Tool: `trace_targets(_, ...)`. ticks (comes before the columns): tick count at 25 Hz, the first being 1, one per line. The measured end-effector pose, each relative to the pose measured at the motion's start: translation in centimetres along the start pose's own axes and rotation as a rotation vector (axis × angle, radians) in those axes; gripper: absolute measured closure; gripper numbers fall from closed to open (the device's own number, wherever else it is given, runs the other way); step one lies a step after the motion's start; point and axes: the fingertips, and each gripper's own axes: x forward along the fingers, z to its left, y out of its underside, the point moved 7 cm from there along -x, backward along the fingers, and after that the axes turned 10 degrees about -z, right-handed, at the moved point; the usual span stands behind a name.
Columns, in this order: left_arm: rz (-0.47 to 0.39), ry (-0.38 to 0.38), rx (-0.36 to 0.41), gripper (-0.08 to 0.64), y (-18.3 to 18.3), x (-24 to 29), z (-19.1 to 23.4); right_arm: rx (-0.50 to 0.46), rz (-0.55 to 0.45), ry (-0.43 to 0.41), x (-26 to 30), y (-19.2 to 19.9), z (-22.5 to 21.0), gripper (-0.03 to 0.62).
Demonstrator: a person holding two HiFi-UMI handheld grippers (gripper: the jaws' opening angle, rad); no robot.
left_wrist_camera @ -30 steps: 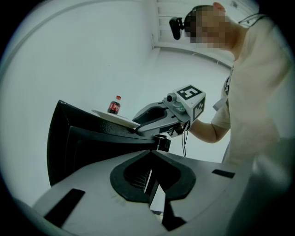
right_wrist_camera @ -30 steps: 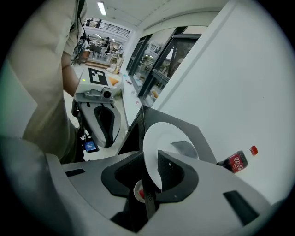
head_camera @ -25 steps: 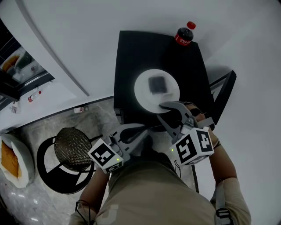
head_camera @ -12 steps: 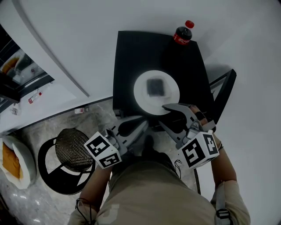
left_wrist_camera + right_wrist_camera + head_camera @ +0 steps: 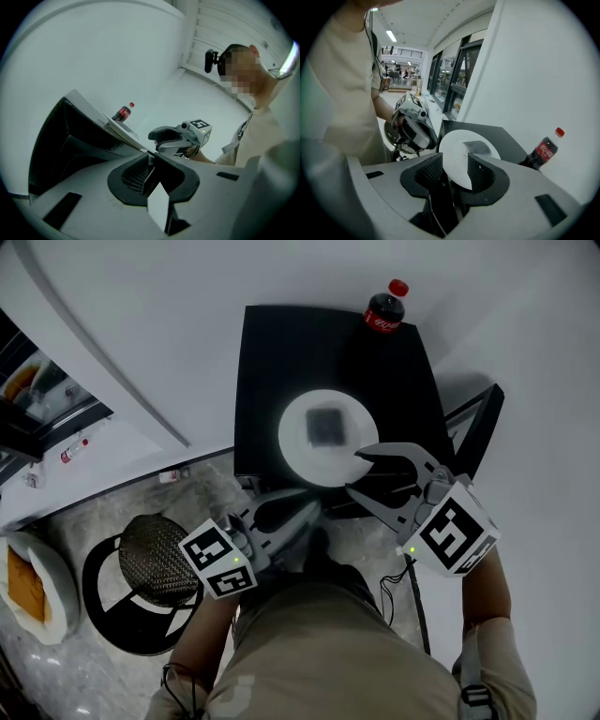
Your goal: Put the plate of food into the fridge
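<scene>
A white plate (image 5: 295, 442) carrying a dark square piece of food (image 5: 326, 425) rests on a black table (image 5: 272, 352). My right gripper (image 5: 356, 472) is at the plate's near right rim, and its jaws are opening. In the right gripper view the plate (image 5: 454, 145) and food (image 5: 480, 147) show in the gap between the pads (image 5: 429, 171), which do not press on it. My left gripper (image 5: 314, 512) hangs below the table's front edge, shut and empty. In the left gripper view the plate (image 5: 122, 131) shows edge-on, with the left gripper (image 5: 151, 157) below it.
A cola bottle (image 5: 386, 310) stands at the table's far right corner. A round black stool (image 5: 155, 545) is on the floor to the left. An open cabinet with shelved items (image 5: 37, 390) is at the far left. A black frame (image 5: 473, 427) leans beside the table's right side.
The right gripper has swung to the right and its jaws have spread wider around the plate's rim. The left gripper has shifted slightly left and stays closed.
</scene>
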Motion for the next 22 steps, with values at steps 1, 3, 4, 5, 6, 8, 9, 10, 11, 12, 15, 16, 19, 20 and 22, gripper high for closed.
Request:
trace_targets(1,0.004,0.009,-0.006,0.533,0.1,0.1,-0.1,0.017,-0.015,-0.024,-0.2,-0.1,0.1,0.447)
trace_targets(3,0.023,0.023,-0.013,0.467,0.2,0.3,-0.2,0.006,0.018,-0.059,-0.5,0.0,0.7,0.420)
trace_targets(4,0.032,0.027,-0.012,0.462,0.3,0.4,-0.2,-0.036,0.056,-0.060,-0.4,0.2,1.1,0.406)
trace_targets(5,0.039,0.029,-0.010,0.462,0.4,0.4,-0.2,-0.100,0.098,-0.046,0.0,0.4,1.4,0.402)
trace_targets(6,0.043,0.028,-0.005,0.462,0.4,0.4,-0.2,-0.176,0.137,-0.022,0.5,0.5,1.6,0.402)
trace_targets(8,0.045,0.025,0.001,0.460,0.5,0.5,-0.1,-0.316,0.200,0.025,1.5,0.7,2.1,0.402)
trace_targets(9,0.046,0.025,0.001,0.462,0.5,0.6,-0.1,-0.361,0.217,0.038,2.0,0.8,2.4,0.402)
trace_targets(10,0.047,0.026,0.001,0.462,0.6,0.7,-0.1,-0.389,0.226,0.045,2.5,0.9,2.7,0.402)
trace_targets(11,0.050,0.027,0.001,0.462,0.6,0.8,-0.1,-0.407,0.232,0.051,2.9,1.0,3.0,0.402)
trace_targets(12,0.052,0.028,0.000,0.462,0.6,0.8,-0.1,-0.422,0.236,0.058,3.3,1.1,3.3,0.402)
trace_targets(15,0.058,0.025,-0.003,0.462,0.6,0.6,-0.1,-0.466,0.247,0.098,4.1,1.3,3.7,0.403)
trace_targets(16,0.059,0.023,-0.003,0.460,0.7,0.5,-0.1,-0.479,0.247,0.119,4.2,1.3,3.7,0.405)
trace_targets(19,0.052,0.022,-0.016,0.462,0.6,0.1,0.0,-0.495,0.233,0.188,4.1,1.1,3.6,0.505)
trace_targets(20,0.041,0.024,-0.029,0.462,0.5,0.0,0.0,-0.499,0.226,0.201,4.0,1.1,3.7,0.509)
trace_targets(22,0.009,0.028,-0.064,0.462,0.2,-0.2,0.0,-0.515,0.213,0.214,3.9,1.1,3.9,0.516)
